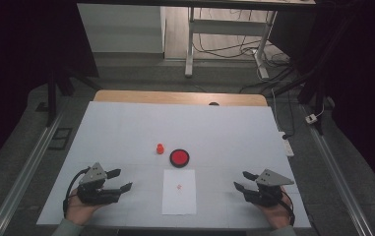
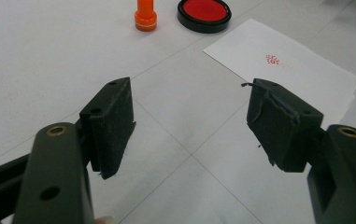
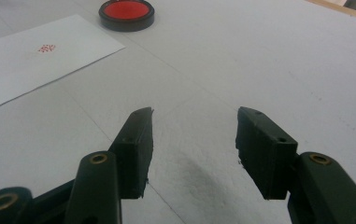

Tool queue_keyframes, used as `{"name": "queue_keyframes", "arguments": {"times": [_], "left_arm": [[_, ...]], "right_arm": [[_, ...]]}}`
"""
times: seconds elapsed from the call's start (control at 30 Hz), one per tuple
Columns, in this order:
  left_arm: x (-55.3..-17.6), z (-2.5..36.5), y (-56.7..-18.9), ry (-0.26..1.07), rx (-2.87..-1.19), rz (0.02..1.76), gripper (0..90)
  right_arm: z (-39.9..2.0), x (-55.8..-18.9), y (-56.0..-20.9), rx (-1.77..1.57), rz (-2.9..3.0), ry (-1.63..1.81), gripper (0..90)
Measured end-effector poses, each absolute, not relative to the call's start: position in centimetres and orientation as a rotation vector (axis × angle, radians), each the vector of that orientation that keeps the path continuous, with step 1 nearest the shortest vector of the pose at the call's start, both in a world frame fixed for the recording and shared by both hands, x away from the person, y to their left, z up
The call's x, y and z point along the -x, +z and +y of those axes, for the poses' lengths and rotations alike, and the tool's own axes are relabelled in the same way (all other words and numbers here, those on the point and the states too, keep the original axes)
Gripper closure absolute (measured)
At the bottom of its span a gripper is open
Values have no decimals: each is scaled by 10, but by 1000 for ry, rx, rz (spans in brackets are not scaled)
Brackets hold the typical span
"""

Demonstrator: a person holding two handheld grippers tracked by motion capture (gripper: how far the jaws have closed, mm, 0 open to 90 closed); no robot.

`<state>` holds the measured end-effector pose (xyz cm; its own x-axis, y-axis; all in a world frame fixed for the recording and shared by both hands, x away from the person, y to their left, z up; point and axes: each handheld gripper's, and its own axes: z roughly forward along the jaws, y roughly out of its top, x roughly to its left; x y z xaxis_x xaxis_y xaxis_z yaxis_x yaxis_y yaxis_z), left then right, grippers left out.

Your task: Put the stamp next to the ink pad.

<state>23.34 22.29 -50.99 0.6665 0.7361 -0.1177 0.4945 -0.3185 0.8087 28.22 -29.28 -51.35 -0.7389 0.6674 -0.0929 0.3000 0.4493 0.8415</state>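
Both grippers sit low near my edge of the table (image 1: 126, 123), and I take them from the left. On that side my left gripper (image 1: 116, 180) rests in my left hand (image 1: 79, 209), its jaws spread wide with nothing but bare white surface between them; in the left gripper view the pads (image 2: 112, 123) stand well apart and clear of everything.

Ahead of it and toward the middle, the small orange stamp (image 1: 160, 148) stands upright on the table, well apart from that gripper. Just beside the stamp, to its right, lies the round red ink pad (image 1: 179, 158) in its black rim, close but not touching.

Nearer to me, just in front of the ink pad, I see the white sheet of paper (image 1: 179, 191) lying flat between the two grippers, with a small red mark (image 1: 178, 187) printed near its middle. The sheet has neither gripper on it.

Farthest right, my right gripper (image 1: 240, 180) rests in my right hand (image 1: 276, 214), pointing in toward the paper. Its jaws are partly open and empty; the right gripper view shows only table between the pads (image 3: 136, 149).
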Motion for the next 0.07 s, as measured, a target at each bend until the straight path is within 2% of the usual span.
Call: {"name": "queue_keyframes", "arguments": {"times": [0.07], "left_arm": [[-233,223,-510,342,-1989,955,314]], "right_arm": [[-293,-282,-513,-815,2291,1211,456]]}}
